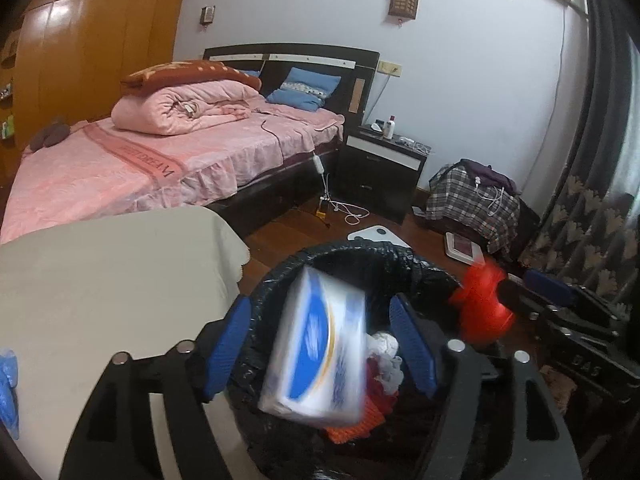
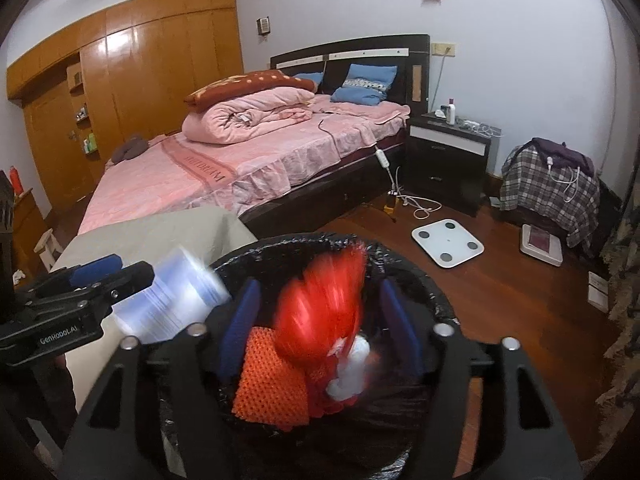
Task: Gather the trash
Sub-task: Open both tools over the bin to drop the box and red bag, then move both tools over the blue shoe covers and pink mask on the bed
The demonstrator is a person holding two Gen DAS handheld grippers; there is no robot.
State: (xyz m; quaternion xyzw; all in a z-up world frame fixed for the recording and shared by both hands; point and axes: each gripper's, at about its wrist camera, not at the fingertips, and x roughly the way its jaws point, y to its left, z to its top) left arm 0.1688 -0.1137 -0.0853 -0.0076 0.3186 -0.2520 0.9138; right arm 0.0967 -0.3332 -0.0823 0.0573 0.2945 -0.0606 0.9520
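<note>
black-lined round trash bin (image 1: 360,256) holds orange knitted cloth (image 2: 268,384) and white scraps. blurred white-and-blue tissue box (image 1: 316,344) sits between spread left gripper (image 1: 320,344) fingers, untouched; blurred red plastic bag (image 2: 320,308) likewise between parted right gripper (image 2: 320,328) fingers. wooden floor (image 2: 500,300), pink bed (image 2: 240,168) behind.

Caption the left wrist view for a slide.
Open left hand-held gripper over the black-lined trash bin, a blurred blue-and-white box between its fingers, untouched.
</note>
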